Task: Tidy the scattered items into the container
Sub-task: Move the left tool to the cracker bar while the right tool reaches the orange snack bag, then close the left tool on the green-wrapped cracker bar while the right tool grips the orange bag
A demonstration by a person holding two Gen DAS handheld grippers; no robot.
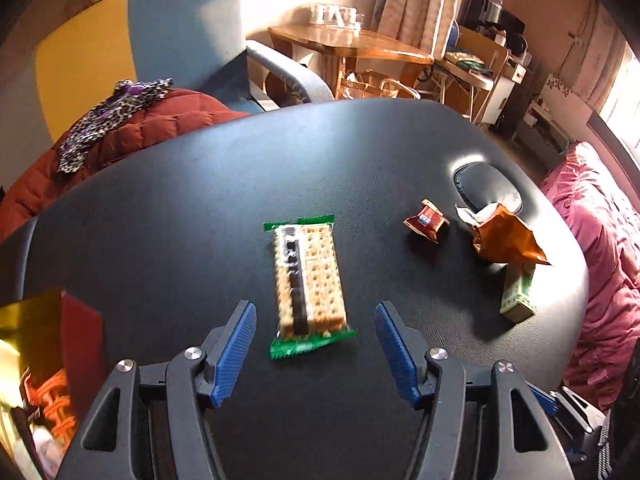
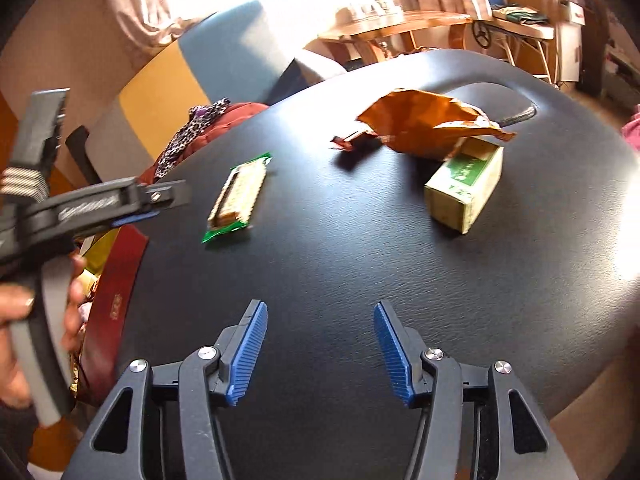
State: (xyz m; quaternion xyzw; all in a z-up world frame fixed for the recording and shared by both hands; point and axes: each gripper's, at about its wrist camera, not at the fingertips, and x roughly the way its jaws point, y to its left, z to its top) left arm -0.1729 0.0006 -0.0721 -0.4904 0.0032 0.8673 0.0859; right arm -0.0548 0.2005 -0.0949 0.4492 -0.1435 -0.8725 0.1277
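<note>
Left wrist view: the left gripper (image 1: 316, 312) hangs with jaws apart and empty over a cracker packet (image 1: 308, 280) on the black table (image 1: 180, 208). The right gripper (image 2: 320, 314) is spread wide, gripping nothing; the red box (image 2: 116, 292) sits at the table's left edge.

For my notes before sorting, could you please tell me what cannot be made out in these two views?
- Container: cut off by the left wrist view's edge; contents blurred.
- Green box: far end hidden under the orange wrapper.
- Cracker pack: label blurred.
- Small red packet: too small and blurred in the right wrist view.
</note>
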